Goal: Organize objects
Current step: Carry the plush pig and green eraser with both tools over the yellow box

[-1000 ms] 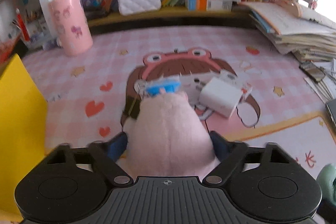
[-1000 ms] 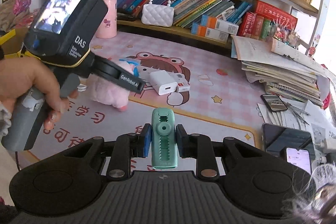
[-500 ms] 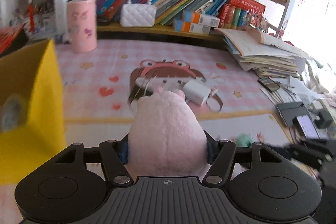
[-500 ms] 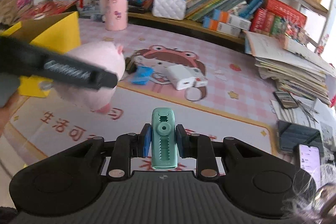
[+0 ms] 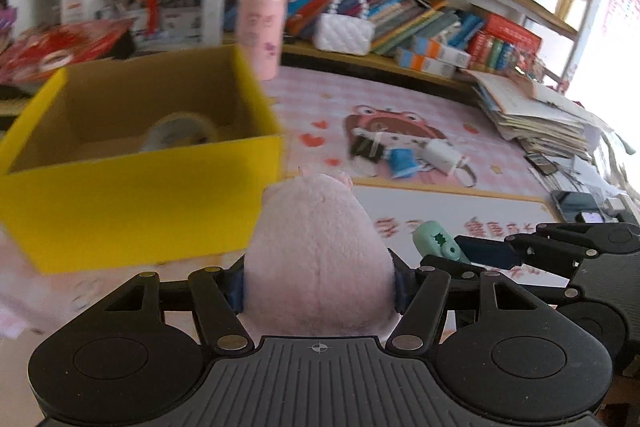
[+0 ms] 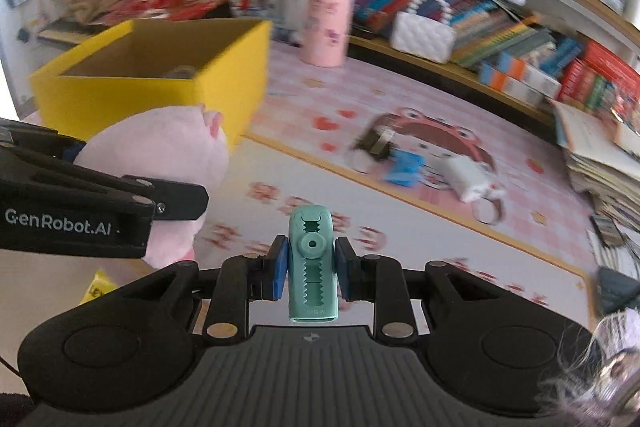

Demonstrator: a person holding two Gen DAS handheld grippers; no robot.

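- The left claw (image 5: 318, 287) grips a pink plush toy (image 5: 316, 251), its blue pads pressed into the toy's sides low in the frame's middle.
- The right claw (image 6: 312, 267) is clamped on a mint-green clip-like gadget (image 6: 312, 259), which stands upright between its blue pads.
- In the left wrist view, a yellow box (image 5: 132, 195) fills the left of the frame, just left of the toy; a roll of tape (image 5: 180, 131) lies inside it.
- Toward the centre right of that view, on the pink mat (image 5: 492, 143) covering the surface, a small blue item (image 5: 401, 161) and a white charger (image 5: 442, 155) lie close together.
- A pink cup (image 5: 261, 35) stands just behind the box.
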